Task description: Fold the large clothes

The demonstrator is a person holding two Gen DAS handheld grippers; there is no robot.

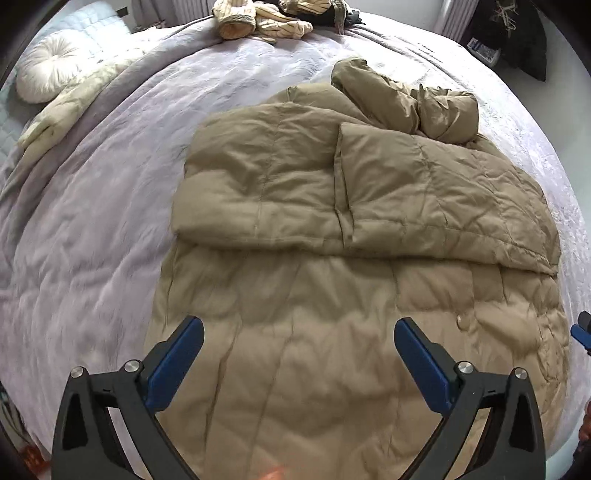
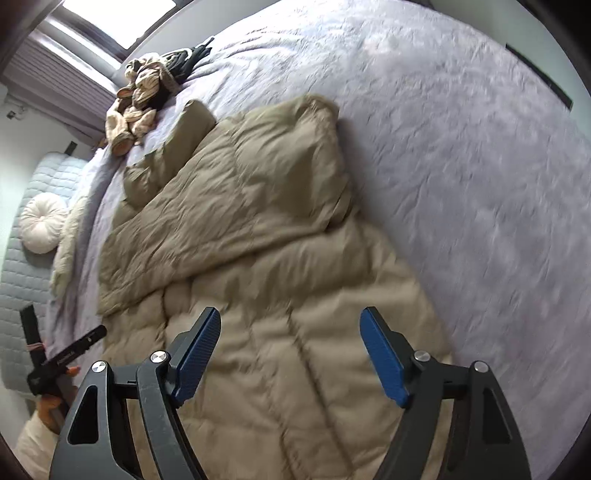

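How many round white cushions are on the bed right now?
1. The round white cushion sits by the headboard, far from the tan down coat. Others may lie outside both views.

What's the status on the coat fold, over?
Left gripper open, right gripper open, both empty. Tan puffer coat on bed, top half folded down. Nothing in the way.

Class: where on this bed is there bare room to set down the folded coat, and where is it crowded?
Free: bedspread between the tan coat and the round cushion; also the coat's other side. Crowded: the far edge, by the clothes pile.
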